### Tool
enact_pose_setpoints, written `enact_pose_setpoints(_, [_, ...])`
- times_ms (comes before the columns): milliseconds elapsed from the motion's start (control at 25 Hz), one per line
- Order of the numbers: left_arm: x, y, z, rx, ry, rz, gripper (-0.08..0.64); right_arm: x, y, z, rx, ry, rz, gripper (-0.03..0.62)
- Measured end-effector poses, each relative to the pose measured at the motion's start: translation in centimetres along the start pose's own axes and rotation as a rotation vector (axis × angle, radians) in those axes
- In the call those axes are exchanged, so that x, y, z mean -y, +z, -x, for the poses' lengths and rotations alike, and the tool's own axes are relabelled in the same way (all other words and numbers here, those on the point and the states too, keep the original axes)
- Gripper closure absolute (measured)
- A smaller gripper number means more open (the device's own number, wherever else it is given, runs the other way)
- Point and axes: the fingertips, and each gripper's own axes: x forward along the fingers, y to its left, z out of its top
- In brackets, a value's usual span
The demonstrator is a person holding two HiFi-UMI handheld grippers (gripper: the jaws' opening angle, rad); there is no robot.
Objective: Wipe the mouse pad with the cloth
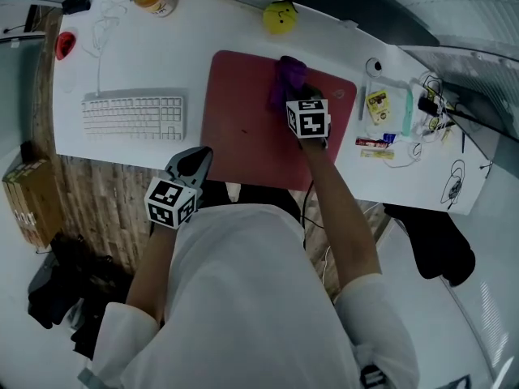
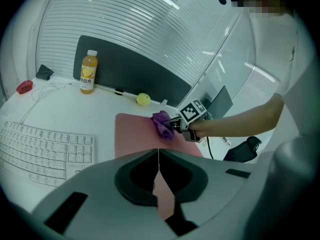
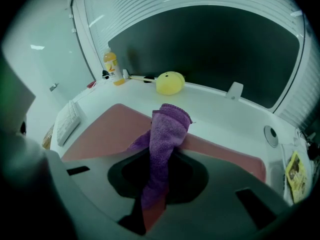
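On the mouse pad (image 1: 243, 140), the right gripper (image 1: 297, 100) clamps the cloth (image 1: 289, 79).
Left gripper (image 1: 193, 162) near the desk (image 1: 130, 63) edge, jaws together, empty.

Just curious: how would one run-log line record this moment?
right gripper: shut on cloth | over mouse pad | left gripper: shut, empty

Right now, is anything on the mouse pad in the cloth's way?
Nothing visible. The right gripper holds the cloth at the far edge of the mouse pad; it is bare, the keyboard lying beside it.
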Motion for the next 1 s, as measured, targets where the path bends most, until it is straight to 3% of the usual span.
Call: enact_pose_setpoints(1000, [8.2, -0.6, -4.3, -0.011, -0.025, -0.057, 0.540, 13.4, -7.7, 5.2, -0.075, -0.195, -0.043, 0.518])
